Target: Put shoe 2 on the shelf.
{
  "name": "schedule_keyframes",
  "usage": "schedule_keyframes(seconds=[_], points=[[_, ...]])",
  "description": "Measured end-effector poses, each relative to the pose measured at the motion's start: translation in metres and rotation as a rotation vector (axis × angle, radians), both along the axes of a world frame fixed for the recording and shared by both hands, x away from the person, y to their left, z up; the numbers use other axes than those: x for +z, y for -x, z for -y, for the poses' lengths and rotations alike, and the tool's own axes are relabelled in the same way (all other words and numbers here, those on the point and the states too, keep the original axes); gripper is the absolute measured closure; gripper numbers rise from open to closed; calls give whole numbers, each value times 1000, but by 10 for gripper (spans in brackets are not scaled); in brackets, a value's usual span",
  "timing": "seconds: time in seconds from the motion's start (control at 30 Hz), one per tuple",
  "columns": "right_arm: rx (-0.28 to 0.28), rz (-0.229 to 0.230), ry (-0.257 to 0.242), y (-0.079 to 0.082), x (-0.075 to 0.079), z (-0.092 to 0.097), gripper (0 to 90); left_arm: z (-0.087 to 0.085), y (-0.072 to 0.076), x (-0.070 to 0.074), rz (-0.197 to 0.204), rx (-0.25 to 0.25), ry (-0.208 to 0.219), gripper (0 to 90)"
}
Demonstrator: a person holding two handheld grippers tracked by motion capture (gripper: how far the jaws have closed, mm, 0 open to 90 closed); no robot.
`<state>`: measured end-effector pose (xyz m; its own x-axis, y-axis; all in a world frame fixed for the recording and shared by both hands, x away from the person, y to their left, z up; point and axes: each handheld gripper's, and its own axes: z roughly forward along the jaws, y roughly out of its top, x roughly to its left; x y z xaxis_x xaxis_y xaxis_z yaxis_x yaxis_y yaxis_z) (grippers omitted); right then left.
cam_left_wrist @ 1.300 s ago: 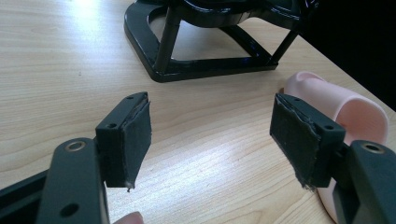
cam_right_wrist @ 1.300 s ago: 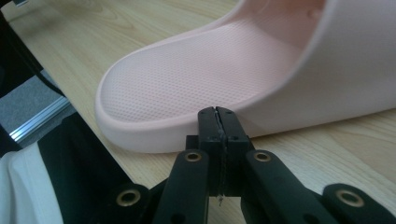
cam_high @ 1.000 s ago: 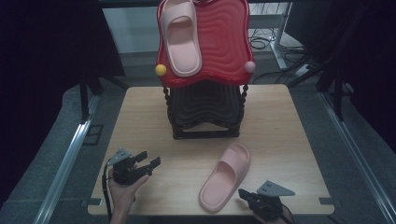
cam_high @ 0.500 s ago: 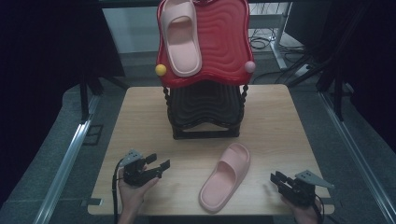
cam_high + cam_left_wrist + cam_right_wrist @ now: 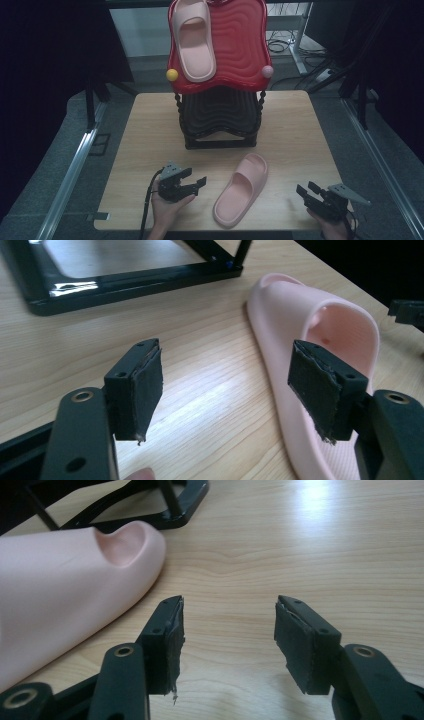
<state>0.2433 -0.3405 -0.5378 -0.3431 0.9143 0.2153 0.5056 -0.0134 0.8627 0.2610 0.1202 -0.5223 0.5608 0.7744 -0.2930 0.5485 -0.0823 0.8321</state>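
High view: pink slipper point(image 5: 241, 190) lies on the worktop point(image 5: 150, 130) between our left gripper point(image 5: 199, 183) and right gripper point(image 5: 304, 192), both with jaws apart, empty. Looks light, squishy foam; we'd pinch the strap.

Pink slipper point(image 5: 240, 190), pale woodgrain table point(image 5: 300, 130), red wavy rack point(image 5: 235, 45)

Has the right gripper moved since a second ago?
Yes. The right gripper has shifted rightward along the table's front edge, away from the pink slipper lying on the table. Its jaws have just been opening, with nothing between them.
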Motion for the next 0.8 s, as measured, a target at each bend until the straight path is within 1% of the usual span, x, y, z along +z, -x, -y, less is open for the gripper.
schedule_keyframes(seconds=[0.07,0.1,0.17,0.23,0.43,0.53,0.6,0.67,0.8], points=[[-24,-4,1,0,-1,2,422,7,2,2,46,11,5,348],[-36,-6,6,-1,-2,3,418,11,2,2,58,10,5,357],[-49,-11,-5,-1,-2,5,418,19,2,2,66,-1,3,373],[-53,-14,-16,-1,-2,5,418,26,0,2,59,-18,1,388],[-46,-18,-1,-1,-4,1,419,51,-7,-3,37,-82,-22,450],[-44,-27,-2,-1,-5,1,418,61,-9,-5,28,-101,-32,482],[-46,-30,-2,0,-6,1,417,67,-11,-6,23,-110,-34,505],[-69,-29,10,0,-6,1,409,72,-12,-7,20,-115,-37,527],[-92,-29,4,0,-5,4,409,81,-16,-10,14,-110,-39,573]])
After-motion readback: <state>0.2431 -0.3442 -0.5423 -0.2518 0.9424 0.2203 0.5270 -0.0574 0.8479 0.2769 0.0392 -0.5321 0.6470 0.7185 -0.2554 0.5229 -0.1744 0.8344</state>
